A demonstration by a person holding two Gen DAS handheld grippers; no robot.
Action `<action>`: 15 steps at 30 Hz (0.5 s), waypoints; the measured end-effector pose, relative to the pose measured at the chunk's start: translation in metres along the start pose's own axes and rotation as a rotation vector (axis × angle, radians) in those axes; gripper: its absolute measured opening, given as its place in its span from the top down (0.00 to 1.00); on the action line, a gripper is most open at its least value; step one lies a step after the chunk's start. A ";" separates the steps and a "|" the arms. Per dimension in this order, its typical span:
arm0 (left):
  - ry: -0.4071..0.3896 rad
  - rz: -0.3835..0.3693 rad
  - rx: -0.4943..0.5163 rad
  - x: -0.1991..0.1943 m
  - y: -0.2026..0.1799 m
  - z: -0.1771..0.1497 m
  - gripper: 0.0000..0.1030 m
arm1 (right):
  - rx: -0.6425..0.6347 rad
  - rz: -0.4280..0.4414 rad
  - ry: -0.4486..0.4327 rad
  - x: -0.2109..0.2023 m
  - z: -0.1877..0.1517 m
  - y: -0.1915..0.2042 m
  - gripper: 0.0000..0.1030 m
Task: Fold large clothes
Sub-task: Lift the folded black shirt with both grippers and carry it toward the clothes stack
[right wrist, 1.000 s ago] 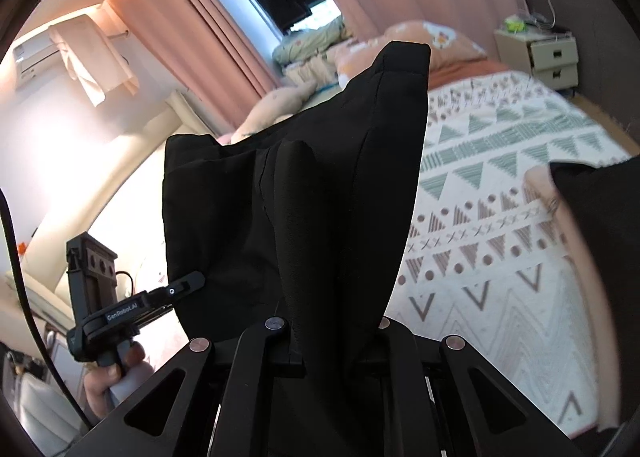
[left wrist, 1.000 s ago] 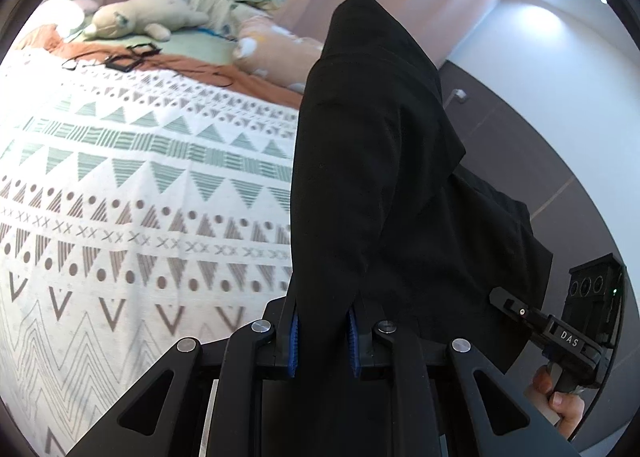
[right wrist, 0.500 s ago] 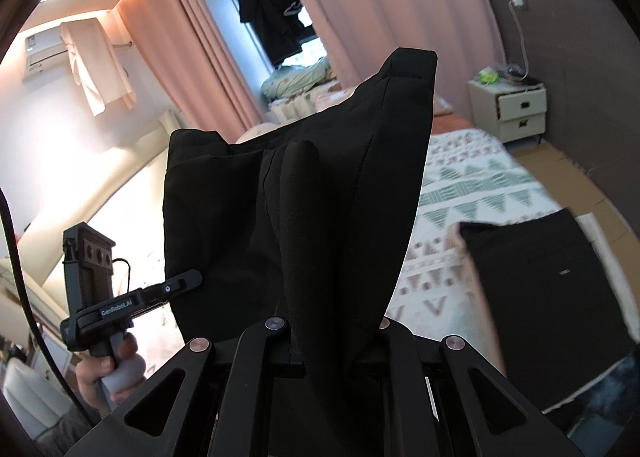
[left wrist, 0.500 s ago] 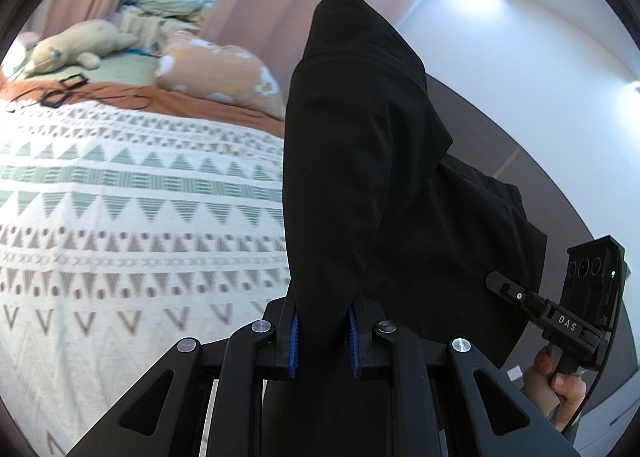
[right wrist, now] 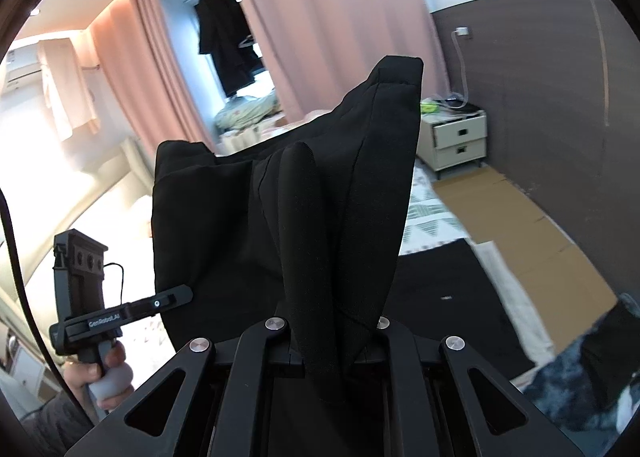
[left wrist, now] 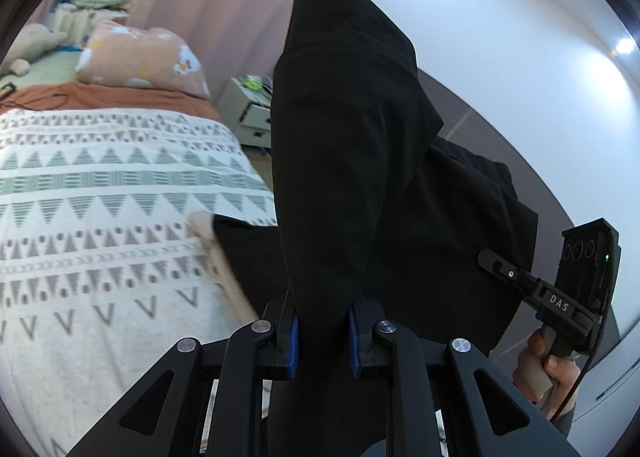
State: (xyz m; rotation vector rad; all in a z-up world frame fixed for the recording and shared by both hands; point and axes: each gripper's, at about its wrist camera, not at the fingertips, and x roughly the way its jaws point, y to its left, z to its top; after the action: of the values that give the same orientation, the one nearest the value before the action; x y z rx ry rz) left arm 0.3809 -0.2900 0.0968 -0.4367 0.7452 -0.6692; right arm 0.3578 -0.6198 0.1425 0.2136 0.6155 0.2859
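Observation:
A large black garment (left wrist: pixel 360 161) hangs in the air between my two grippers. My left gripper (left wrist: pixel 323 331) is shut on one edge of it, the cloth pinched between the blue pads (left wrist: pixel 294 341). My right gripper (right wrist: pixel 332 341) is shut on another edge of the same garment (right wrist: pixel 304 217). Each wrist view shows the other gripper at the garment's far side: the right one in the left view (left wrist: pixel 560 297), the left one in the right view (right wrist: pixel 100 317). A second black folded piece (right wrist: pixel 448 297) lies on the bed corner below.
The bed (left wrist: pixel 100 217) with a white triangle-patterned cover lies to the left, with a peach pillow (left wrist: pixel 144 57) at its head. A white nightstand (right wrist: pixel 456 137) stands by the dark wall. Cardboard sheets (right wrist: pixel 520 233) lie on the floor. Pink curtains (right wrist: pixel 320 37) hang behind.
Both grippers have swung right with the black garment held between them, so the view passes from the bed's middle to its corner, nightstand and floor. The grips are unchanged.

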 end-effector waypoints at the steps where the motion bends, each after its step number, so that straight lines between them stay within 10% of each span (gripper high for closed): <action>1: 0.007 -0.007 0.006 0.008 -0.008 0.000 0.81 | 0.001 -0.008 0.000 -0.002 0.001 -0.004 0.88; 15: 0.161 -0.068 -0.006 0.110 -0.028 -0.010 0.81 | 0.058 -0.109 0.075 0.026 0.013 -0.082 0.88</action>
State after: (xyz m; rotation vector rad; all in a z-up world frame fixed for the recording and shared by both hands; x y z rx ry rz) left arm 0.4228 -0.3876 0.0543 -0.4185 0.8879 -0.7722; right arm 0.4019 -0.6900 0.1158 0.2251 0.7073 0.1721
